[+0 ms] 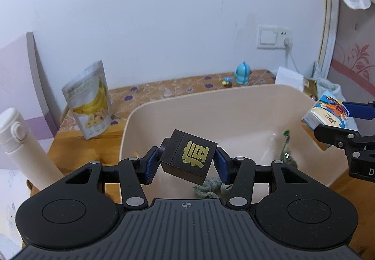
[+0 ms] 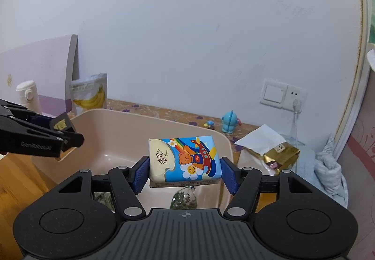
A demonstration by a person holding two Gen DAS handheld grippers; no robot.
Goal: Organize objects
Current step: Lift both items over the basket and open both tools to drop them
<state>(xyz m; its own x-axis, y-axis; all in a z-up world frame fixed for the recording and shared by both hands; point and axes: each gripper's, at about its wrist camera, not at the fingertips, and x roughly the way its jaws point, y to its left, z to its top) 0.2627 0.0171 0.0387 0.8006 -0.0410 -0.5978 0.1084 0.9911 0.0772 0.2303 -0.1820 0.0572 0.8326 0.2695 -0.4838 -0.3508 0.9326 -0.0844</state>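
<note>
My left gripper point(image 1: 186, 163) is shut on a black cube point(image 1: 188, 156) with a gold character on its face, held tilted above the near side of a beige plastic bin point(image 1: 178, 105). My right gripper point(image 2: 185, 172) is shut on a tissue pack point(image 2: 185, 158) printed with a cartoon bear, held over the same bin point(image 2: 121, 128). Each gripper shows in the other's view: the right one point(image 1: 337, 119) at the bin's right rim, the left one point(image 2: 63, 128) at its left rim. A small green lizard toy point(image 1: 208, 187) and a clear bag of something green point(image 2: 184, 199) lie inside the bin.
A banana chip pouch point(image 1: 90, 100) and a white bottle point(image 1: 22, 147) stand left of the bin on the wooden table. A blue figurine point(image 1: 242, 72), a tiny toy point(image 1: 226, 83), white paper point(image 2: 260, 138), a gold packet point(image 2: 281, 154) and a bundled cloth point(image 2: 328, 168) sit behind and right.
</note>
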